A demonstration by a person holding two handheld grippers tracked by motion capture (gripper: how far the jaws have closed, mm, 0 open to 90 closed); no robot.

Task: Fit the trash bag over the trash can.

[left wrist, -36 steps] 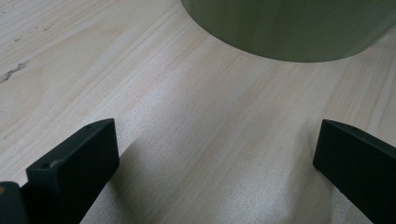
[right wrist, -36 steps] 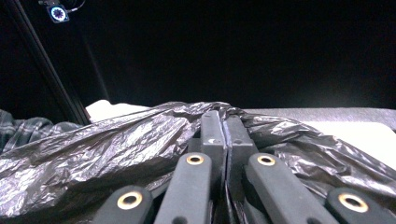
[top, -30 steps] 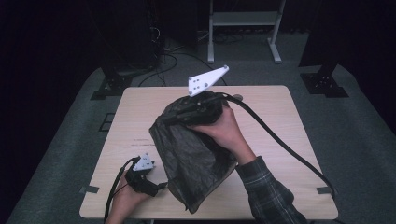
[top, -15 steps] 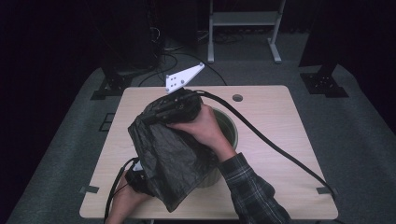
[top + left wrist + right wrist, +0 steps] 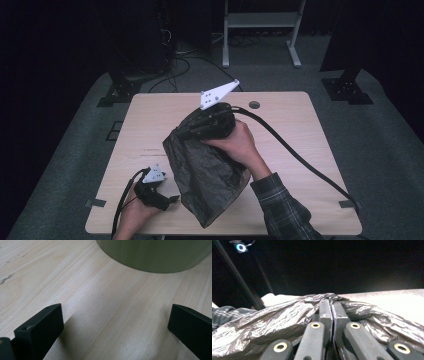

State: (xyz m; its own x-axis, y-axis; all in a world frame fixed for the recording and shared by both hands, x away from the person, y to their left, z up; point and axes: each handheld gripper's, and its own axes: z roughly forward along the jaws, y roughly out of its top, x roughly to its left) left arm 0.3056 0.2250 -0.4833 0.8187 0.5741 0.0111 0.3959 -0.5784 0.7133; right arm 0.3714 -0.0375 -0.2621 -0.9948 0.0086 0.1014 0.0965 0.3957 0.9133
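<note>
A crumpled black plastic bag (image 5: 205,170) hangs over the middle of the wooden table (image 5: 300,125). My right gripper (image 5: 331,302) is shut on a fold of the bag's top edge (image 5: 287,315). In the high view that gripper (image 5: 216,121), with its white plate, is held above the bag by a hand. My left gripper (image 5: 172,199) rests near the table's front left edge, just left of the bag. Its jaws (image 5: 112,317) stand wide open over bare wood with nothing between them. A pale green round container (image 5: 155,255) stands just ahead of them.
A thick black cable (image 5: 300,155) trails from the right gripper across the table's right half to the front right corner. A round hole (image 5: 254,105) lies near the far edge. A metal stand (image 5: 260,30) and dark equipment stand on the floor beyond the table.
The right gripper swung left with the bag, uncovering the green container, then came back right and lower, so the bag covers it again. The left gripper stayed in place.
</note>
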